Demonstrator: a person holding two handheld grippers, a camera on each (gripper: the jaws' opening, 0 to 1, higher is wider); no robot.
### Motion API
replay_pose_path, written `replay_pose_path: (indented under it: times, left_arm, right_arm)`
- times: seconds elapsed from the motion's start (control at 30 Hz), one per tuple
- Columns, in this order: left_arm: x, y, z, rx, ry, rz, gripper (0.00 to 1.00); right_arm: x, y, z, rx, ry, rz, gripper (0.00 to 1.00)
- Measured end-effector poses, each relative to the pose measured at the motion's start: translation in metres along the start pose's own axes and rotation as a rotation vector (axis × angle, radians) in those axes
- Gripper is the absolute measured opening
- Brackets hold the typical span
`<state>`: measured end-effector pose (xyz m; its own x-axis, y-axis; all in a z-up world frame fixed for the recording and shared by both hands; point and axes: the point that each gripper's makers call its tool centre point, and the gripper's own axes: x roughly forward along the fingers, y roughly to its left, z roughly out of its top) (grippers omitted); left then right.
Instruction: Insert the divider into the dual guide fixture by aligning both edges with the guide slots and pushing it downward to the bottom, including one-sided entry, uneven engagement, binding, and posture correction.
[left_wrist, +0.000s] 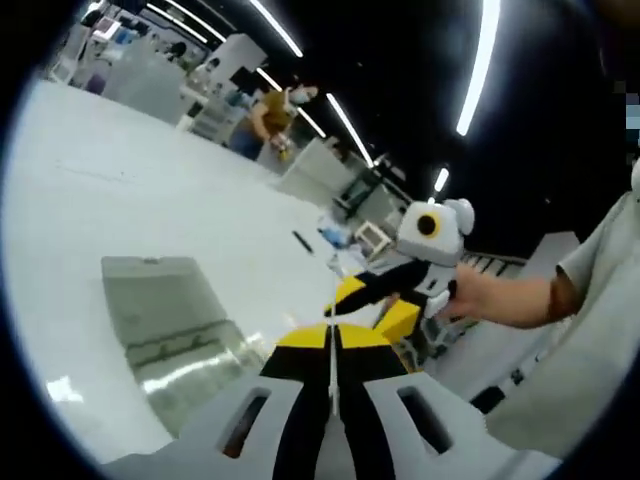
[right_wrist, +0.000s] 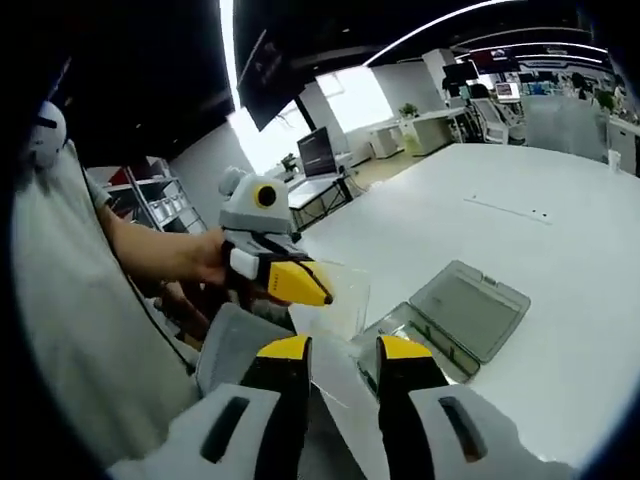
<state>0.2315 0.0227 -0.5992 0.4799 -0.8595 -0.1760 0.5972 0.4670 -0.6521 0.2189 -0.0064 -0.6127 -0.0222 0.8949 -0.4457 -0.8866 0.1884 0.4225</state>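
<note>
Both my claws grip the clear divider (right_wrist: 335, 300), left gripper (left_wrist: 335, 345) clenched thin on its edge, right gripper (right_wrist: 340, 350) across it, above the fixture (right_wrist: 450, 315) on the table (right_wrist: 560, 220); I should level both edges before pressing down.

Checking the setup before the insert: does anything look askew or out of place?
Nothing looks damaged or spilled. The clear box lies open on the white table, lid folded back. The clear divider is still in the air, held between both tongs, left and right, not yet in any slot.
</note>
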Motion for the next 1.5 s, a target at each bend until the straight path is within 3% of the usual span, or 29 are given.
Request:
replay_pose_path:
  times: [0.4,0.8,1.5]
  left_arm:
    - [0.002,-0.02,0.008,0.063,0.013,-0.099,0.0]
    - [0.006,-0.032,0.006,0.089,0.024,-0.16,0.0]
    - [0.007,-0.036,0.006,0.079,0.004,-0.19,0.0]
  right_arm:
    - [-0.003,0.018,0.001,0.021,-0.005,0.18,0.17]
    - [-0.003,0.027,0.005,0.07,-0.033,0.279,0.13]
    - [-0.001,0.03,0.0,0.128,-0.065,0.326,0.05]
